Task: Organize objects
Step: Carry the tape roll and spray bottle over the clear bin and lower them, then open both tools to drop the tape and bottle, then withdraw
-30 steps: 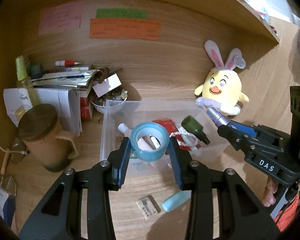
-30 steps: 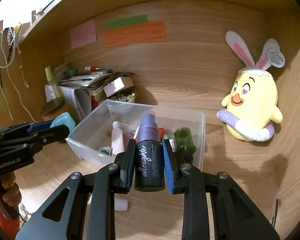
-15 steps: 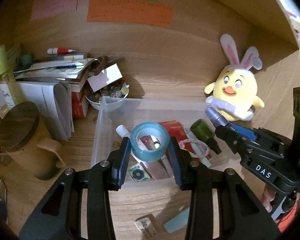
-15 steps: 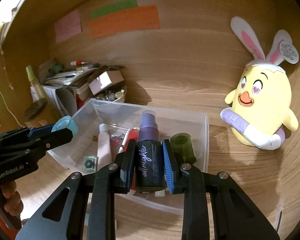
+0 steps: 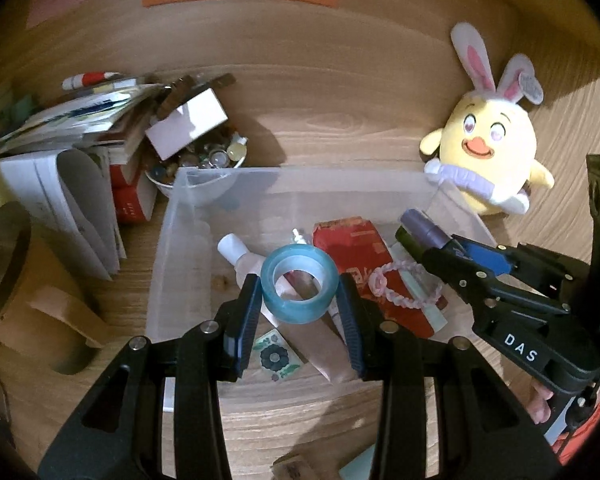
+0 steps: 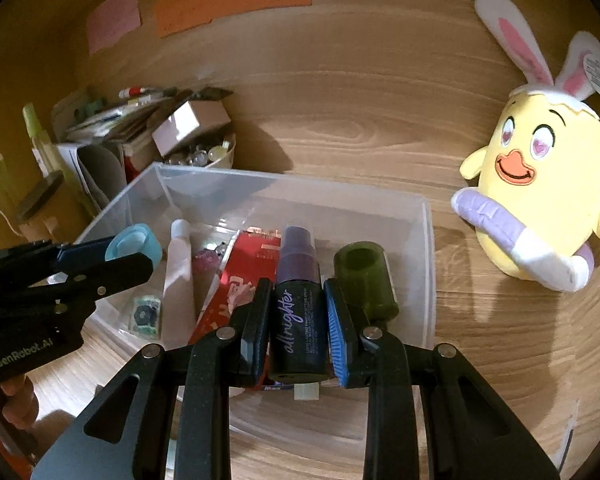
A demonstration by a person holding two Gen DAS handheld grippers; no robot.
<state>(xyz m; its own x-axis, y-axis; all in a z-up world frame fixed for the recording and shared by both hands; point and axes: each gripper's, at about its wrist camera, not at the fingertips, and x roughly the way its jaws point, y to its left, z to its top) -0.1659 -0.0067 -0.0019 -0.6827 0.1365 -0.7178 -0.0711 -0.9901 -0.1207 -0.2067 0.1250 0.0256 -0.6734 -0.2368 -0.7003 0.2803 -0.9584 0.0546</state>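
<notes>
- A roll of translucent blue tape (image 5: 299,285) sits clamped between the two blue-padded fingers of the left tongs (image 5: 299,312), held over the near part of a clear plastic bin (image 5: 300,178).
- A dark spray bottle with a purple cap and "all nighter" lettering (image 6: 298,302) is gripped upright by the right tongs (image 6: 298,320), above the near right part of the same bin; its base is hidden behind the fingers.
- Inside the bin lie a red printed packet (image 5: 356,246), a white tube with a pale pink body (image 6: 178,276), a pink beaded bracelet (image 5: 404,286), a small floral sticker card (image 5: 275,356) and a dark green bottle (image 6: 366,280); several overlap, so their full outlines are hard to make out.
- In the left wrist view the right tongs reach in from the right edge, hiding the bin's right side; only the bottle's purple cap shows past them.
- In the right wrist view the left tongs enter from the left edge, and a few fingers of the holding hand (image 6: 14,400) show beneath, mostly cut off.
- Both pairs of tongs point forward and slightly down toward the bin.
- A yellow plush chick with bunny ears (image 6: 540,184) leans on the wooden back wall, right of the bin.
- Left of the bin stand a white bowl of small trinkets (image 5: 204,156), a stack of papers and books (image 5: 72,140) and a brown jar with a dark lid (image 5: 4,260), cut off by the frame edge.
- All of it rests on the wooden desk (image 6: 480,320).
</notes>
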